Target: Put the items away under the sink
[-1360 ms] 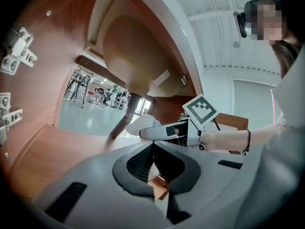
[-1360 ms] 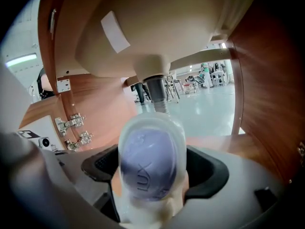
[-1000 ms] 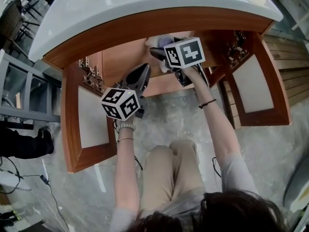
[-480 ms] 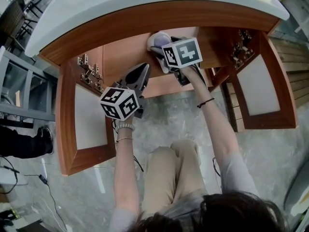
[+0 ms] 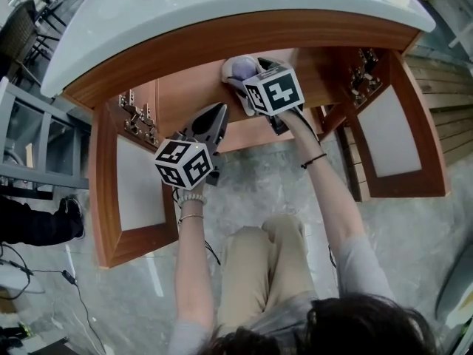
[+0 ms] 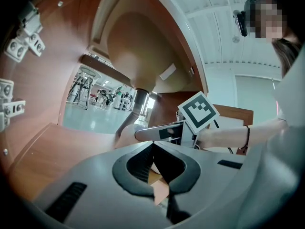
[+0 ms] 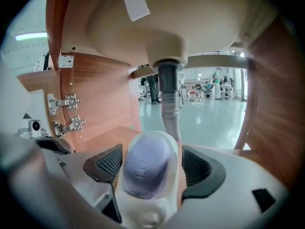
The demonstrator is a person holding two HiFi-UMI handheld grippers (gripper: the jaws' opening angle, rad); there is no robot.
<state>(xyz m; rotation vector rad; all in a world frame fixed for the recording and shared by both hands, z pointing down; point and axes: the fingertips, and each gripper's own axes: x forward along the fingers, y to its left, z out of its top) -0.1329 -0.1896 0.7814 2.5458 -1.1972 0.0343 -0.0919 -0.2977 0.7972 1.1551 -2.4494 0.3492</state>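
Head view, left to right: the left cabinet door (image 5: 140, 191) is swung wide open, with its hinges (image 5: 135, 115) on the cabinet wall just inside. Next comes the left gripper (image 5: 216, 113), poking in over the near edge of the cabinet floor (image 5: 177, 95). Its jaws are pressed together with nothing in them, and its own view shows the tips meeting.

A bit right and farther in is the soap dish (image 5: 238, 66), a white holder with a lavender bar on top. It's inside the cabinet, roughly in the middle, under the sink. The right gripper (image 7: 150, 150) has it between its jaws. They're spread wide and have just been closing a little, but there's a sliver of gap on each side, so the pads aren't pressing on it.

What's in the way is the drain pipe (image 7: 169, 99), which drops from the basin underside (image 7: 200, 23) just beyond the dish. The white countertop (image 5: 222, 2) overhangs and hides the back of the cabinet from above. Further right are more hinges (image 5: 362, 69) and the right door (image 5: 399, 132), also open.
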